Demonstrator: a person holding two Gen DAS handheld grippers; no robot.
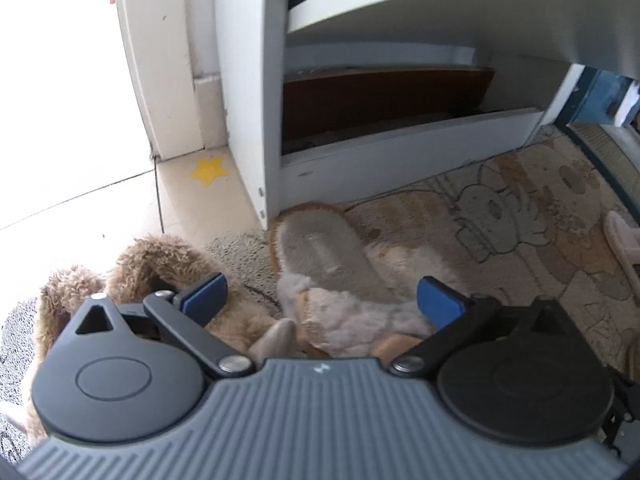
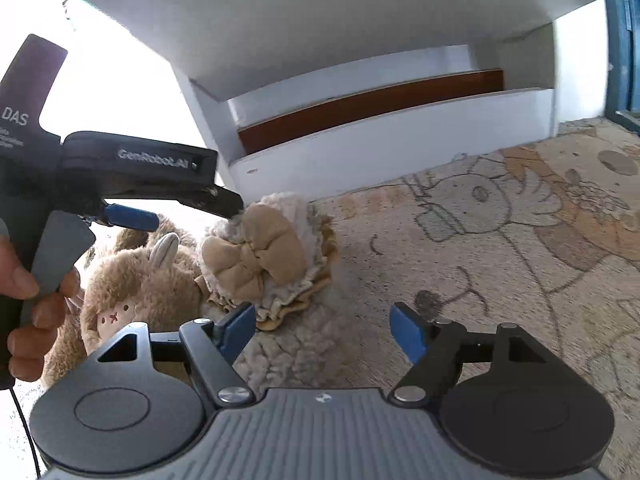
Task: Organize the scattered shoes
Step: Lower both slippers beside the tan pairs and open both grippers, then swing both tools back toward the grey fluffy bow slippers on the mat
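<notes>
**2 slippers on the rug, both claws released**

Left gripper (image 1: 320, 300): jaws spread wide, blue pads clear of everything. Nothing between the pads is clamped. It hangs above the cream slipper (image 1: 332, 276), which lies on the patterned rug (image 1: 500, 216) with its heel end just beside the base of the white shoe cabinet (image 1: 256, 100). Grey insole faces up; fluffy upper sits under the claw.

Brown plush slipper (image 1: 152, 264): left of the cream one, just beside it, lying on a grey mat edge next to the tiled floor (image 1: 80, 208). The left-hand pad of the left claw is in front of its fur; contact cannot be told.

Yellow star sticker (image 1: 207, 169) on the tile near the cabinet corner.

Right gripper (image 2: 322, 330): jaws apart, released, holding nothing. Fleecy cream fabric lies below and between the pads, not pressed by them.

From the right wrist view, the cream slipper (image 2: 264, 256) shows a tan bow on its upper. The brown plush slipper (image 2: 136, 288) shows a small stitched animal face and striped ears. The left gripper (image 2: 132, 216) reaches in from the left, held by a hand (image 2: 32, 300) whose fingers wrap the grey trigger.

Cabinet's lowest shelf: a dark brown panel behind a white front lip. A 3rd pale shoe (image 1: 624, 236) sits at the rug's far right edge, partly cut off.
</notes>
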